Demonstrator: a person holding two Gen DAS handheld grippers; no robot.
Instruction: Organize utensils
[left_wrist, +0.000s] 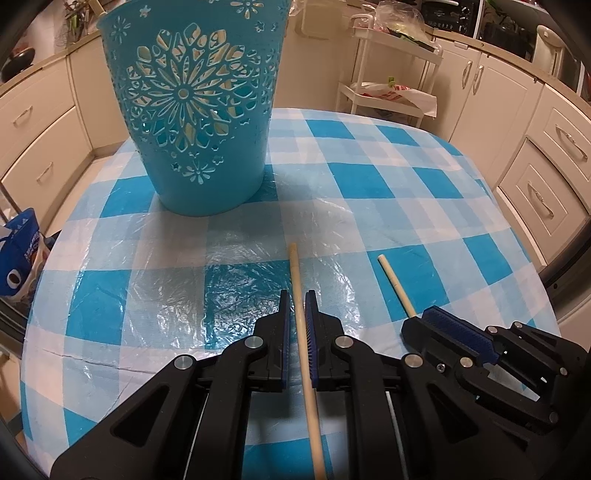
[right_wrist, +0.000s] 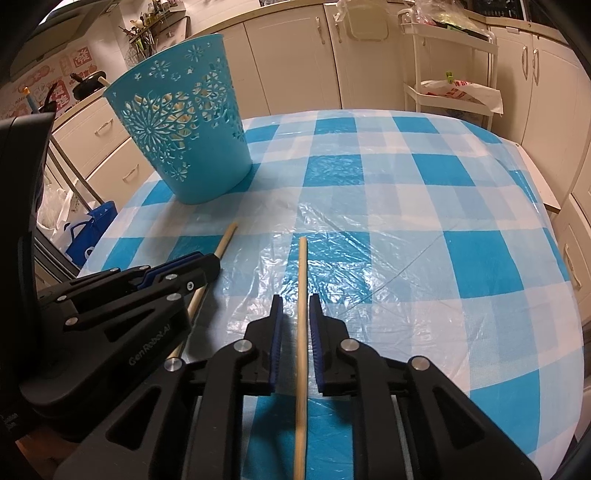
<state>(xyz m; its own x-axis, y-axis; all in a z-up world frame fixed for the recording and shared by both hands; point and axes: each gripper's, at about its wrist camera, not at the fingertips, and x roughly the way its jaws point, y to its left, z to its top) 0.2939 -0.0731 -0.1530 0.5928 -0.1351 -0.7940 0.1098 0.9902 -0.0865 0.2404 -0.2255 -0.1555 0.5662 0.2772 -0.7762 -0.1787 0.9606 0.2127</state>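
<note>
Wooden sticks, 2 of them, are seen lying over a round table (right_wrist: 424, 177) covered by a blue-and-white checked cloth under clear plastic film. One stick (left_wrist: 301, 325) is clamped between the blue pads of the left gripper (left_wrist: 297, 299); in the left wrist view its jaws are pressed against it, and its far end is extended past the fingertips toward the basket. The other stick (right_wrist: 301, 314) is positioned between the jaws of the right gripper (right_wrist: 295, 301), but daylight is visible on both sides of it, so it is not squeezed; the jaws are parted slightly. Whether this stick is resting on the cloth cannot be told.

The 2 grippers are held side by side, both angled down at the tabletop, the sticks pointing roughly the same way and set near each other.

A turquoise plastic basket (left_wrist: 195, 110) with cut-out flower patterns is stood upright on the far left part of the table, well apart from both stick tips. Cream kitchen cabinets (right_wrist: 295, 62) and a white trolley (right_wrist: 448, 88) are seen beyond.
</note>
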